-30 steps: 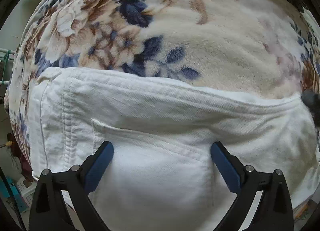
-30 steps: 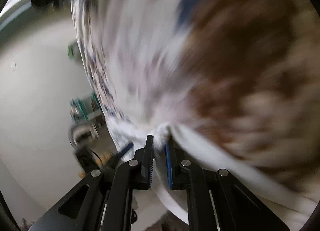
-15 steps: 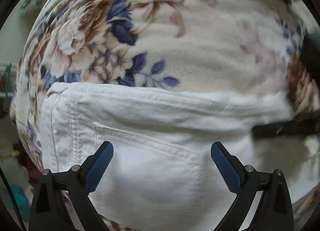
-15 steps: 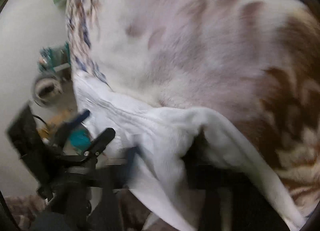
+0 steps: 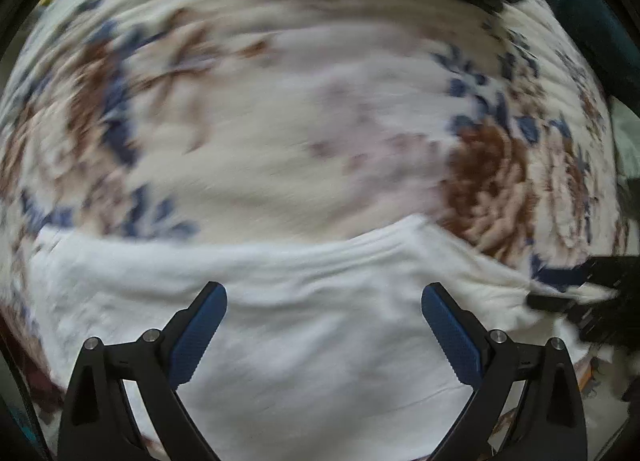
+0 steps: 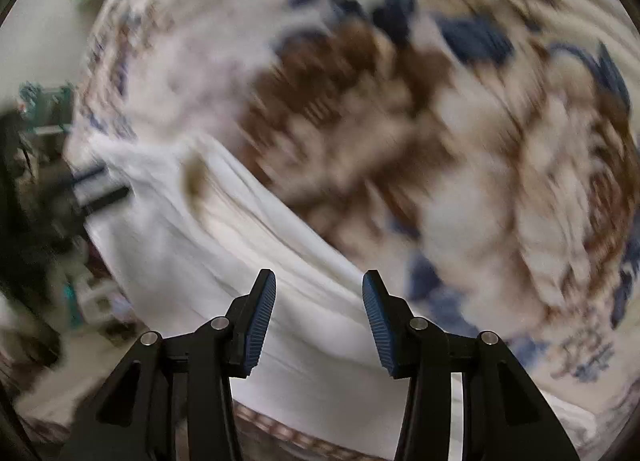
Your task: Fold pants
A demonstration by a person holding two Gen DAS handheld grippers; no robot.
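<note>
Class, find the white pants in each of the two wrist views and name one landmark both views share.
Left wrist view: the white pants fill the lower half, beneath the open left gripper.
Right wrist view: a band running from the left edge to bottom centre.
Shared landmark: the brown flower on the floral blanket, beside the pants' edge.

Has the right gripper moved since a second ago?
Yes. The right gripper has just been opening, releasing the white pants, and pulled back from the floral blanket.
</note>
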